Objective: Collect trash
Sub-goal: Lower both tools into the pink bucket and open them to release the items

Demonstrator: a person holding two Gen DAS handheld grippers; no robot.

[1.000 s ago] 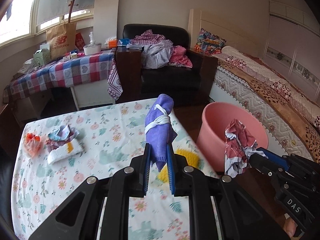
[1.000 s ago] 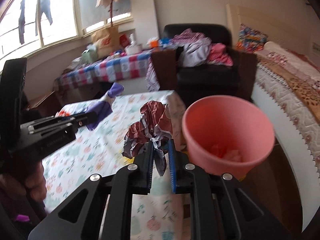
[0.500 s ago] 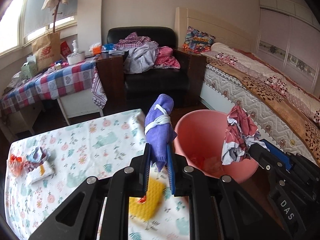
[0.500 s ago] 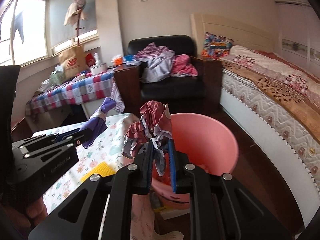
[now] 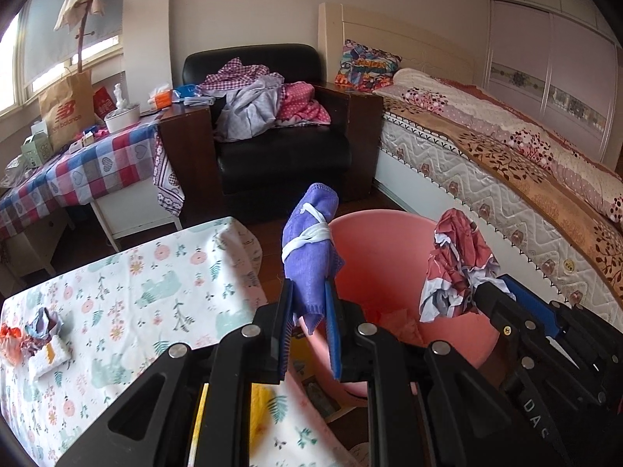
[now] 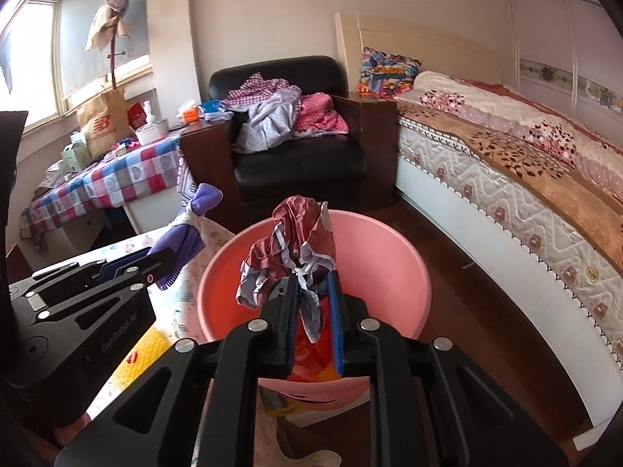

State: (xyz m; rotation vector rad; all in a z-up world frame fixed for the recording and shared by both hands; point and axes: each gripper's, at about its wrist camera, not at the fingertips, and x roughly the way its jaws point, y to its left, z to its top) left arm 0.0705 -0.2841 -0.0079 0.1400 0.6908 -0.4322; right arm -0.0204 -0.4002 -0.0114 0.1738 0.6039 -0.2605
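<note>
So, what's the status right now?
Left gripper shut on purple cloth bundle. Right gripper shut on crumpled red paper, above pink bucket. Nothing blocking.

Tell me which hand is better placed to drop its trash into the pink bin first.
Right. Its tongs hold the crumpled red wrapper over the pink bin; the left tongs' purple bundle sits near its rim.

Bin [image 6: 389,272] on floor, just right of table [image 5: 163,284] edge. Armchair [image 5: 272,148] behind bin; bed [image 5: 506,163] right of bin. Side table [image 5: 85,167] behind-left of bin. Rolled cloth [image 5: 311,245] above bin's left rim; crumpled wrapper [image 6: 296,257] over bin's opening. Small scraps [image 5: 39,330] on table, far left of bin.
</note>
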